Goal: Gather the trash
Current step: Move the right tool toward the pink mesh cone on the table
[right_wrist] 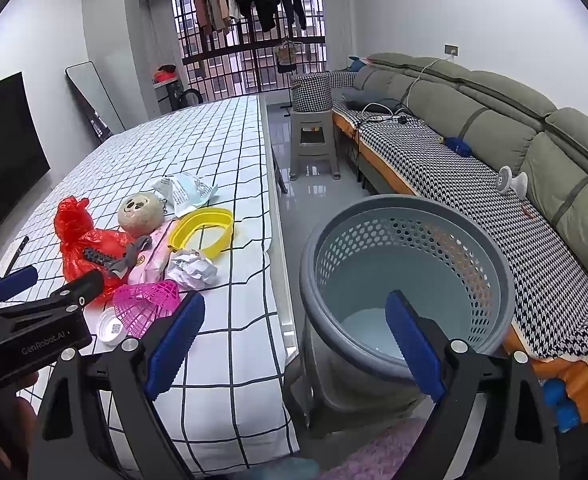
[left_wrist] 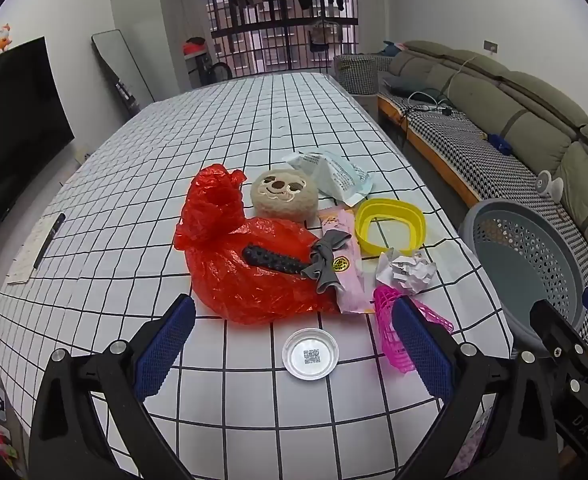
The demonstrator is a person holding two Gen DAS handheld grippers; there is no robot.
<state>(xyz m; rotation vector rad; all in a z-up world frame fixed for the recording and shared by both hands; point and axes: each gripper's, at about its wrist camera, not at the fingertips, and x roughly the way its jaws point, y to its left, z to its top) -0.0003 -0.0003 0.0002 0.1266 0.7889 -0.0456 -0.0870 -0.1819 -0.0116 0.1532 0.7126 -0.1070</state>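
Your left tool (left_wrist: 294, 344) hangs wide open over the near end of the tabletop (left_wrist: 254, 120), with nothing between its blue pads. Take the small round metal lid (left_wrist: 310, 354) as your landmark: it lies on the tabletop directly between those pads, untouched. Just behind the lid sits the crumpled red bag (left_wrist: 246, 264), with a black comb (left_wrist: 270, 261) and a grey bow (left_wrist: 325, 260) resting on it. To the lid's right, the pink plastic net (left_wrist: 389, 320) lies partly hidden behind your right-hand pad, and the crumpled paper ball (left_wrist: 407, 270) sits just beyond it. Further back from the lid are the pink wrapper (left_wrist: 347, 276), the yellow ring (left_wrist: 389, 226), the plush face (left_wrist: 285, 197) and a pale printed packet (left_wrist: 333, 176).

Your right tool (right_wrist: 294, 344) is also wide open and holds nothing; it hovers off the tabletop's right edge, over the rim of the grey perforated basket (right_wrist: 409, 264), which stands right of the lid, beside the tabletop. The far half of the tabletop lies open behind the pile.
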